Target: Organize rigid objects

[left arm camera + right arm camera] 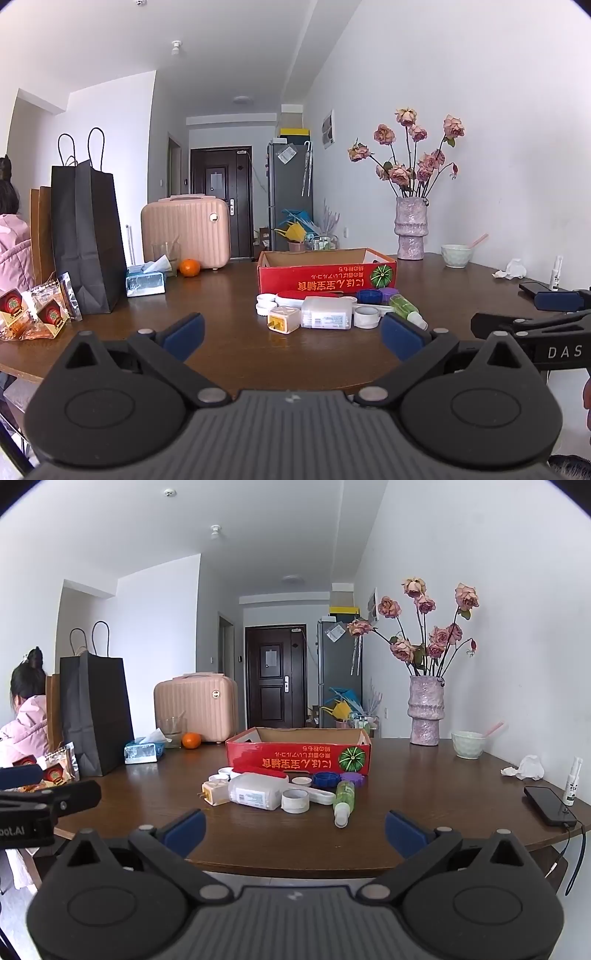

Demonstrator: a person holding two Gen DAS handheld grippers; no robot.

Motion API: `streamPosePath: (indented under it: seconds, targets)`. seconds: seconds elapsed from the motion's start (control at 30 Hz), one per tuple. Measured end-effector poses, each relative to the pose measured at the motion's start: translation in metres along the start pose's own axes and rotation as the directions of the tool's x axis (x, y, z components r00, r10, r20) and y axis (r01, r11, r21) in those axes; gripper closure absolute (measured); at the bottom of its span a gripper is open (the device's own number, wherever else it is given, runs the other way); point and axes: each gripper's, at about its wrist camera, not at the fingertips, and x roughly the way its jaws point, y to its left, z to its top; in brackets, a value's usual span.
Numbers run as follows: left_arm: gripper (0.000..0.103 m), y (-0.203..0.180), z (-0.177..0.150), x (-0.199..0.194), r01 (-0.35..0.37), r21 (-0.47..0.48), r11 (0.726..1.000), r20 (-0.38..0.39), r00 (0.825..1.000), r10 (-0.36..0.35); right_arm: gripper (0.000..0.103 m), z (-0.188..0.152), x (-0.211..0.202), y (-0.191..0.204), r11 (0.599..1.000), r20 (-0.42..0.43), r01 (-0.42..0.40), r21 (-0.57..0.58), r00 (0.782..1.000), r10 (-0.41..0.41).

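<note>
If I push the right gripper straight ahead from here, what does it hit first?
Probably the roll of white tape, with the green bottle just to its right, both lying ahead of the open right gripper. The red box sits behind them. Depth is hard to judge.

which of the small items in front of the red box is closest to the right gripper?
The green bottle, lying on its side with its white cap end pointing toward the right gripper. The tape roll and white charger plug sit farther back.

My left gripper – matte black linkages, silver rivets, blue pads, ribbed grey body at lower frame, my right gripper alike – white lettering.
</note>
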Motion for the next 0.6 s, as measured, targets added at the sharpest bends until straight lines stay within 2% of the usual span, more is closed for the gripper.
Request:
streamPosePath:
  seconds: [0.03, 0.33, 0.6]
  targets:
    - [0.000, -0.0006, -0.0006, -0.0015, -0.002, 0.012, 1.000, 0.033, 0.999, 0.002, 0.000, 0.0003, 0.0001, -0.0007, 1.000, 0.003, 0.002, -0.002, 1.000, -0.002]
    - [0.000, -0.0055, 0.0039, -0.0076, -0.002, 0.010, 1.000, 0.018, 1.000, 0.002, 0.000, -0.0078, -0.0001, 0.0019, 1.000, 0.005, 0.005, -0.001, 1.000, -0.005]
    - [0.000, -0.0047, 0.0011, -0.0002, -0.005, 0.013, 1.000, 0.003, 1.000, 0.005, 0.000, 0.0004, 0.0002, -0.0011, 1.000, -0.006, -0.001, 0.007, 1.000, 0.001]
